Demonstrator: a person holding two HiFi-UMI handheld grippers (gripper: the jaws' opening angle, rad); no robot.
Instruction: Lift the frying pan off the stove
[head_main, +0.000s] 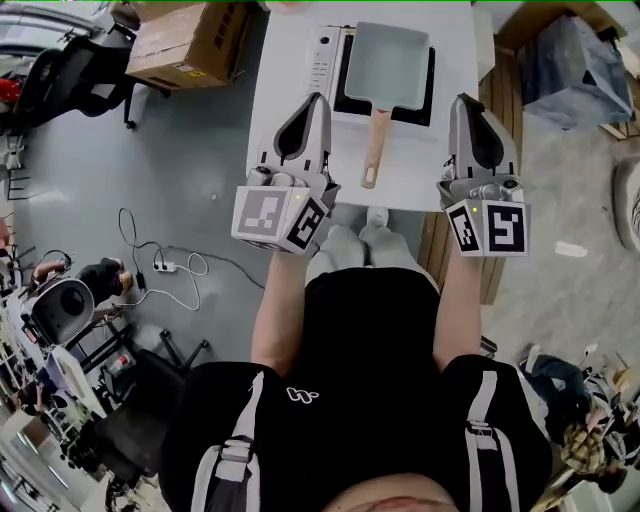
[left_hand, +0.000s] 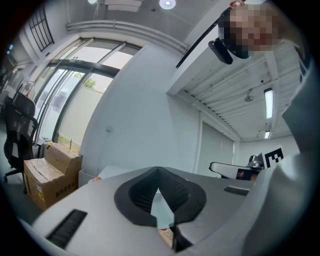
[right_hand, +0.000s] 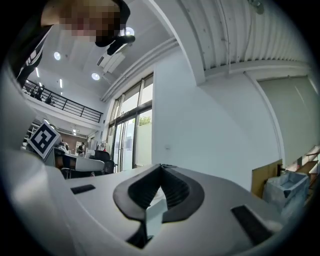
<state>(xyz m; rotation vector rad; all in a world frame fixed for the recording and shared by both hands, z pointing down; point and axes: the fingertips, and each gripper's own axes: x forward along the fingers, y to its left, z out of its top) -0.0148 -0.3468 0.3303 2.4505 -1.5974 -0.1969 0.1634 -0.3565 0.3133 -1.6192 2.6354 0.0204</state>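
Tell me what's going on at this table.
A person stands at a white table with a two-jaw gripper in each hand. The left gripper and right gripper are both shut and empty, held level on either side of the frying pan. The pan sits on the stove, its wooden handle pointing back toward the person. Neither gripper touches it, so the lift has not yet begun.

head: steeply down over table | gripper views: level, low, sharing wall
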